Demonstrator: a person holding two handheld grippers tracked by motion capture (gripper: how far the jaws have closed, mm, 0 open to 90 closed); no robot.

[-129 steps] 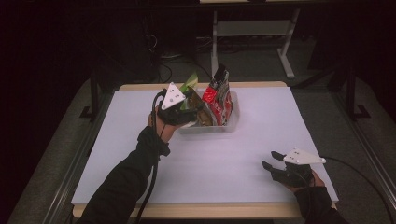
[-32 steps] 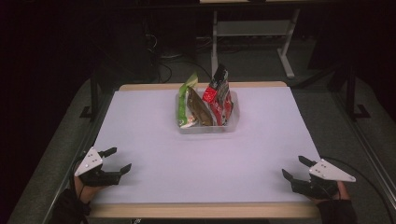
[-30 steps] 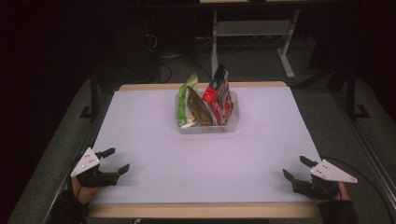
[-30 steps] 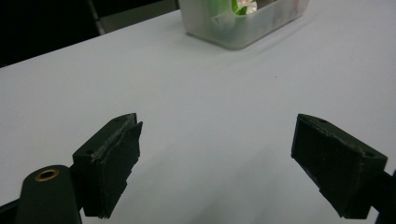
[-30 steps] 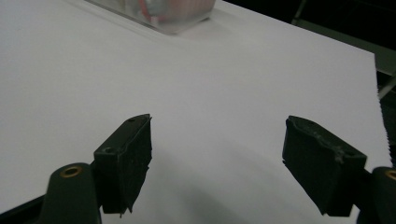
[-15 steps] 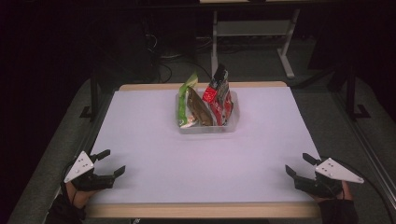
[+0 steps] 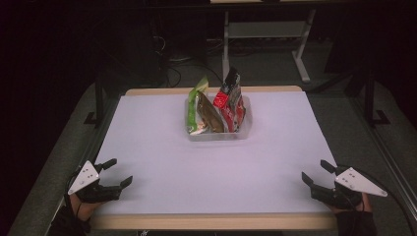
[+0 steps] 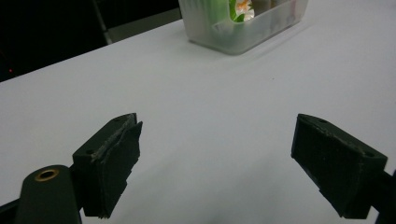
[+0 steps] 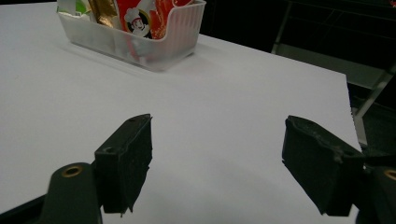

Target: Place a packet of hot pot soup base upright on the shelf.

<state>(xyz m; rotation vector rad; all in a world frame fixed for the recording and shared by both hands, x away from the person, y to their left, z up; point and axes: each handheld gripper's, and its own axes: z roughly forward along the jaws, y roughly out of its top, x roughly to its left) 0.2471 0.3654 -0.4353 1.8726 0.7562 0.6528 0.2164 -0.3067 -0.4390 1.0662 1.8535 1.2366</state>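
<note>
A clear plastic bin [image 7: 220,133] stands at the far middle of the white table [image 7: 211,167]. In it stand a green packet [image 7: 193,110], a brown-gold packet [image 7: 210,114] and red packets [image 7: 231,101]. My left gripper [image 7: 120,171] rests at the near left corner, open, with nothing between its jaws [image 8: 217,154]. My right gripper [image 7: 316,172] sits at the near right corner, open and empty too [image 9: 217,149]. The bin [image 8: 243,23] lies well ahead of the left jaws, and the bin [image 9: 135,39] with a red packet [image 9: 140,18] lies ahead-left of the right jaws.
Beyond the table's far edge stand a metal desk frame [image 7: 265,37] and cables on a dark floor. Dark rails [image 7: 98,105] flank the table. White tabletop stretches between the bin and both grippers.
The left gripper left the bin and drew back to the near left corner. Over the last second both grippers slid slightly outward and toward the near edge, staying open.
</note>
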